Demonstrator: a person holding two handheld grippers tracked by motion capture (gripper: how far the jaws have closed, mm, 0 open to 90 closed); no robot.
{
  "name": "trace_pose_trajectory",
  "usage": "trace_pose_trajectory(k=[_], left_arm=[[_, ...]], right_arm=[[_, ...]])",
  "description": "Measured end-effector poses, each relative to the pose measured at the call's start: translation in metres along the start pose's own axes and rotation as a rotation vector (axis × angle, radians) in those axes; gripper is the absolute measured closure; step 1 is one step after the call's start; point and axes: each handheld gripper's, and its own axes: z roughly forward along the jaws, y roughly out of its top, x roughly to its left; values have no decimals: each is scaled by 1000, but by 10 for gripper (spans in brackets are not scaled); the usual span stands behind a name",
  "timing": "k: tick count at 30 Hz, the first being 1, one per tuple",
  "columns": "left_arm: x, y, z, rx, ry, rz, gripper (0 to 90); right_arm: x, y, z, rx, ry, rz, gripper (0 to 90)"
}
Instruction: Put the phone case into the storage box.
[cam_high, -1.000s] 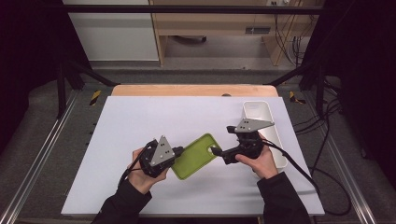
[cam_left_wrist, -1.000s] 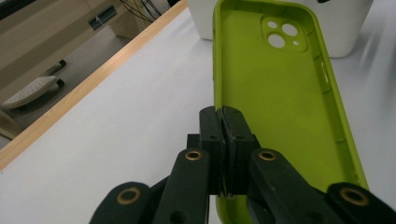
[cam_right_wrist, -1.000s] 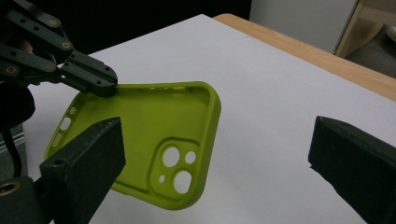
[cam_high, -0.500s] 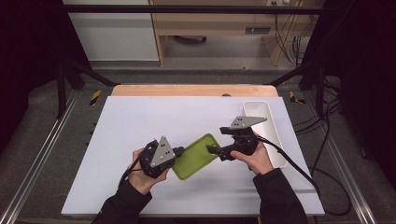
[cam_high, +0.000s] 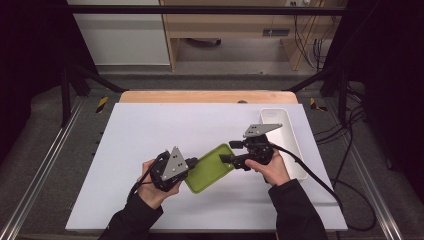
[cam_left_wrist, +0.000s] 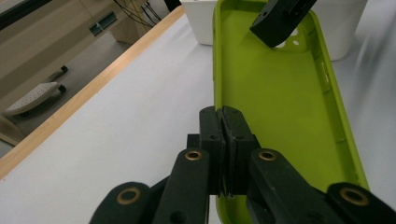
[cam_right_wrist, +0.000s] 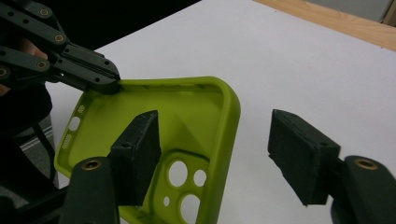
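Observation:
A lime-green phone case (cam_high: 210, 171) is held just above the white table sheet, open side up. My left gripper (cam_high: 192, 163) is shut on the rim of its near end, and its pads (cam_left_wrist: 223, 126) pinch the thin edge. My right gripper (cam_high: 223, 158) is at the camera-hole end. One of its pads (cam_right_wrist: 140, 140) is inside the case (cam_right_wrist: 187, 116) and the other (cam_right_wrist: 299, 149) is outside, with the rim between them and a gap on each side. Its jaws have just been closing.
A long white bin (cam_high: 295, 150) stands at the right edge of the sheet, just behind my right hand. The sheet (cam_high: 150, 130) covers a table with a wooden far edge (cam_high: 207, 96). A cable trails from the right gripper toward the front right.
My right gripper has moved left from beside the bin to the case's far end, and its jaws have narrowed around the rim. The left hand has stayed still with the case.

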Motion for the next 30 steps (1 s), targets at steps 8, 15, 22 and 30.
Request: trace_pose_trajectory(k=[8, 15, 22, 30], left_arm=[[0, 0, 1, 5, -1, 4, 880], [0, -1, 1, 6, 0, 4, 880], [-1, -1, 2, 8, 3, 12, 879], [-3, -2, 4, 21, 5, 20, 879]], right_arm=[[-2, 1, 0, 2, 46, 33, 473], [-3, 2, -1, 4, 74, 61, 574], [-5, 4, -4, -4, 77, 78, 651], [-6, 5, -8, -4, 93, 101, 726]])
